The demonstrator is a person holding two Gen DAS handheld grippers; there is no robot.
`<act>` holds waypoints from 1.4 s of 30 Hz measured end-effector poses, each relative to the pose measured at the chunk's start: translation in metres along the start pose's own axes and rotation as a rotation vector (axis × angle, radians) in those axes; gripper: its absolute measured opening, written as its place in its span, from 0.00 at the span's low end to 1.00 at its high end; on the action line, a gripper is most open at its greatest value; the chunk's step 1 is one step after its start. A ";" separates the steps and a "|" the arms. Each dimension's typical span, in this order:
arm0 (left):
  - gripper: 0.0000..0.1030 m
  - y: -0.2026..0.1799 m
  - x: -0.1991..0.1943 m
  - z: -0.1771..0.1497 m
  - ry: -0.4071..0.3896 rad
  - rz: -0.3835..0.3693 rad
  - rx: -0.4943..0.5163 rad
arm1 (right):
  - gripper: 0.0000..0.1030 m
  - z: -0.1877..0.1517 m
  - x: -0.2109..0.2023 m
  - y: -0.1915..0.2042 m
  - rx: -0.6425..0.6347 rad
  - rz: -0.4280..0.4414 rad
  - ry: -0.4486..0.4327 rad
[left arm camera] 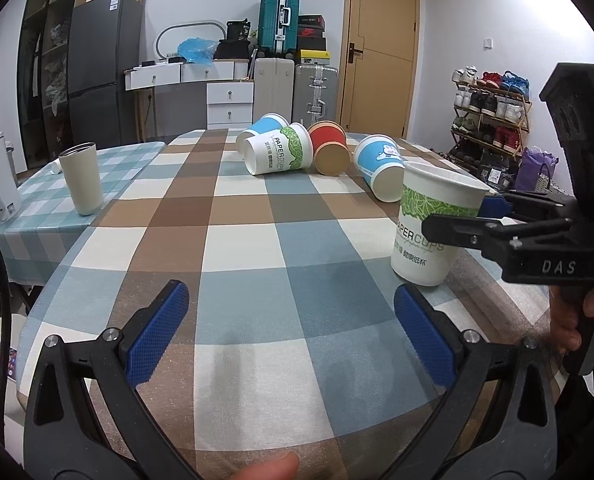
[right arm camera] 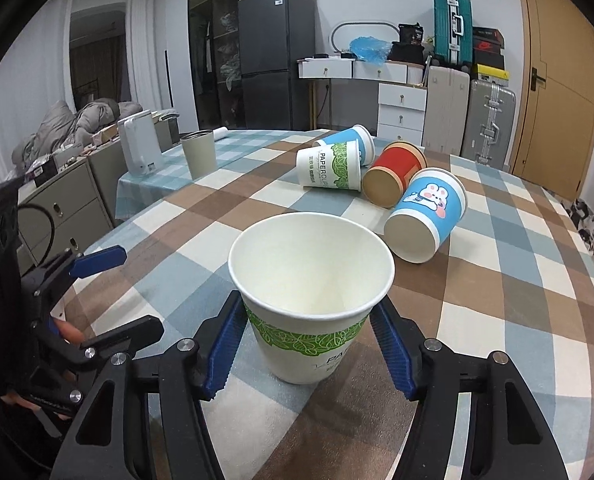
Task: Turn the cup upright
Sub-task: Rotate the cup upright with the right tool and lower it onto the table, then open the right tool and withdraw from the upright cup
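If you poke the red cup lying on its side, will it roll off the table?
The red cup would probably roll, since it lies on its round side. It looks wider at the rim than the base, so it would likely curve rather than go straight. The bunny cup and the leafy cup sit close beside it, so it may bump them first.

Upright white paper cup (left arm camera: pixel 433 224) on checked tablecloth (left arm camera: pixel 257 264), right gripper (left arm camera: pixel 453 220) around it.
Left gripper (left arm camera: pixel 291 334) open, empty; four cups on their sides beyond.
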State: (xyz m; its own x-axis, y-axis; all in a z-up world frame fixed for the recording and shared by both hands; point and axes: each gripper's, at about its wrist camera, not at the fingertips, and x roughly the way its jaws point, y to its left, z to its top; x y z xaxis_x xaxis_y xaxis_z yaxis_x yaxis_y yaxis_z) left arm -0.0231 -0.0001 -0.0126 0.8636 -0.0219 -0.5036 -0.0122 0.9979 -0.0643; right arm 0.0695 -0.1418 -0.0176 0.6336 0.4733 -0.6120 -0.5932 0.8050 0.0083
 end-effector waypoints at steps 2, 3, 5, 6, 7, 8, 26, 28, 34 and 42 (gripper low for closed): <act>1.00 -0.001 0.001 0.000 0.002 0.000 0.004 | 0.63 -0.002 0.000 0.002 -0.007 0.006 0.000; 1.00 -0.002 0.001 -0.001 0.002 0.001 0.006 | 0.63 -0.003 0.000 0.001 -0.002 0.014 -0.001; 1.00 -0.002 0.002 -0.001 0.002 -0.001 0.004 | 0.74 -0.004 -0.003 -0.002 0.018 0.030 -0.015; 1.00 -0.002 0.002 0.000 0.003 -0.001 0.004 | 0.79 -0.004 -0.005 -0.004 0.029 0.042 -0.030; 1.00 -0.002 0.002 0.000 0.004 -0.002 0.004 | 0.85 -0.005 -0.008 -0.007 0.041 0.056 -0.052; 1.00 -0.003 0.003 -0.001 0.006 -0.005 0.003 | 0.88 -0.005 -0.011 -0.009 0.048 0.063 -0.065; 1.00 -0.017 0.005 0.012 -0.087 -0.052 0.027 | 1.00 -0.029 -0.067 -0.044 0.076 0.158 -0.287; 1.00 -0.019 0.004 0.014 -0.101 -0.052 0.030 | 1.00 -0.030 -0.068 -0.043 0.066 0.157 -0.289; 1.00 -0.020 0.005 0.020 -0.132 -0.066 0.026 | 1.00 -0.032 -0.067 -0.041 0.052 0.164 -0.288; 1.00 -0.022 0.005 0.022 -0.145 -0.067 0.031 | 1.00 -0.033 -0.066 -0.042 0.054 0.161 -0.290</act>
State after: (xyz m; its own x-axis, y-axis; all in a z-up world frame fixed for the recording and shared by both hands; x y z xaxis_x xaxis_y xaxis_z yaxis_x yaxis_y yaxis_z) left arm -0.0075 -0.0207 0.0051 0.9257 -0.0813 -0.3693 0.0611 0.9959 -0.0661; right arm 0.0364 -0.2187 -0.0043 0.6537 0.6717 -0.3486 -0.6748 0.7258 0.1333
